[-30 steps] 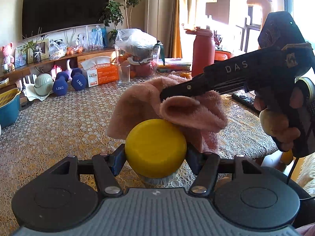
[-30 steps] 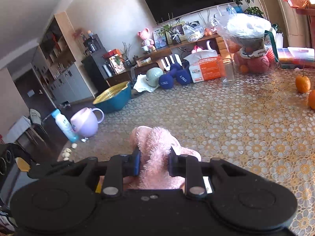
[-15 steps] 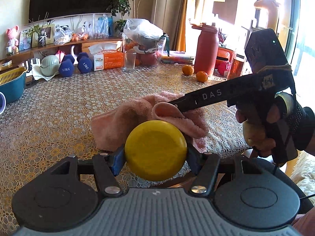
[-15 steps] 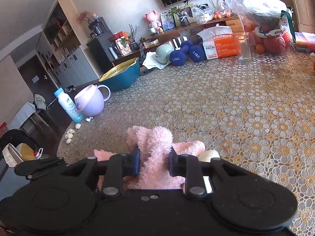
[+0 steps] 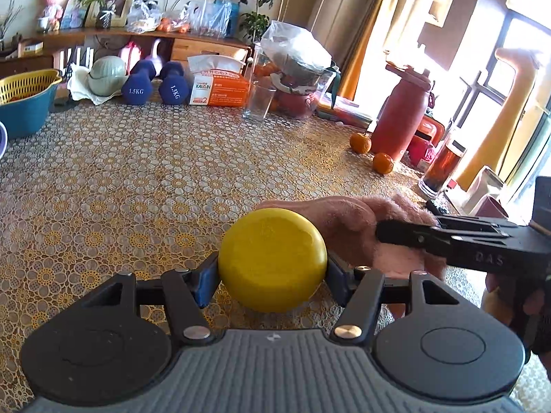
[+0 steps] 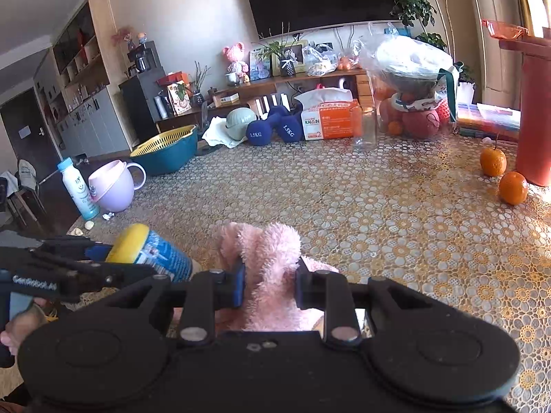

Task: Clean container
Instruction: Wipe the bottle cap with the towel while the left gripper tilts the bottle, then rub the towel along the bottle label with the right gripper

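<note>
My left gripper (image 5: 272, 270) is shut on a container (image 5: 272, 260) whose yellow lid faces the camera. From the right wrist view the container (image 6: 151, 253) lies on its side in the air, blue-labelled, with the yellow lid pointing left. My right gripper (image 6: 270, 284) is shut on a fluffy pink cloth (image 6: 268, 258). In the left wrist view the pink cloth (image 5: 347, 230) sits just right of the container, against its side, with the right gripper (image 5: 382, 234) coming in from the right.
The table (image 5: 137, 172) wears a gold lace-patterned cover. At its far edge stand two blue dumbbells (image 5: 155, 82), a tissue box (image 5: 220, 86), a glass (image 5: 256, 101) and a bagged fruit bowl (image 5: 296, 69). A red flask (image 5: 399, 113) and two oranges (image 5: 372, 153) stand right. A teal basin (image 6: 165, 149), mug (image 6: 113, 186) and bottle (image 6: 77, 189) sit left.
The right gripper and cloth slid from over the container's top down to its right side. Both grippers swung, so the container now shows in the right wrist view.
</note>
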{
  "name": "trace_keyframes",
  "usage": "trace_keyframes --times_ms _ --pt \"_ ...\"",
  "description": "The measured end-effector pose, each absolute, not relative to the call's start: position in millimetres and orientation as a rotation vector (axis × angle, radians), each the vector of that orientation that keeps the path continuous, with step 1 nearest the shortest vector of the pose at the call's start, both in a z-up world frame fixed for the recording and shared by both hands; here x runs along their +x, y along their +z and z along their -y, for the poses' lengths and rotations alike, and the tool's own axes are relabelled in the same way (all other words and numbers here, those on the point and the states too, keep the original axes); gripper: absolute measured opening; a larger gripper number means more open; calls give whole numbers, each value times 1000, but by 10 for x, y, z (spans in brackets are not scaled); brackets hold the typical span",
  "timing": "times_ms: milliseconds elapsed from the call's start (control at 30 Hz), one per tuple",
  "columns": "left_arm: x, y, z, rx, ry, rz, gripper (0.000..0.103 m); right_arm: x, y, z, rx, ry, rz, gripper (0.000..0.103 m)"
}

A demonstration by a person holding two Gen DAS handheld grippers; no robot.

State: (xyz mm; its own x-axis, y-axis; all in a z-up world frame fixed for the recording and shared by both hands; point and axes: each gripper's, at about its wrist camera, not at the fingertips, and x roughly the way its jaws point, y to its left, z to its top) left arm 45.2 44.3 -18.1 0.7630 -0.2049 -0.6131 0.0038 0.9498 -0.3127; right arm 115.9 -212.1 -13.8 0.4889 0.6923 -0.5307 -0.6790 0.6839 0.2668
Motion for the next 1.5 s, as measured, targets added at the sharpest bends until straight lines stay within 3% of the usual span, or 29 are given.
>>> trace_keyframes --times_ms 500,800,1067,1500 --pt "587 -284 -840 -528 -119 -741 62 1220 -312 1634 131 986 -716 25" --pt "618 -323 -958 -580 -114 -738 62 1249 -373 1491 -46 884 -683 25" --pt "673 -292 -890 -557 -92 -740 62 985 -140 1580 32 959 -675 25" --pt "708 -268 -865 -541 -70 -736 62 1146 -344 1477 12 935 -709 26"
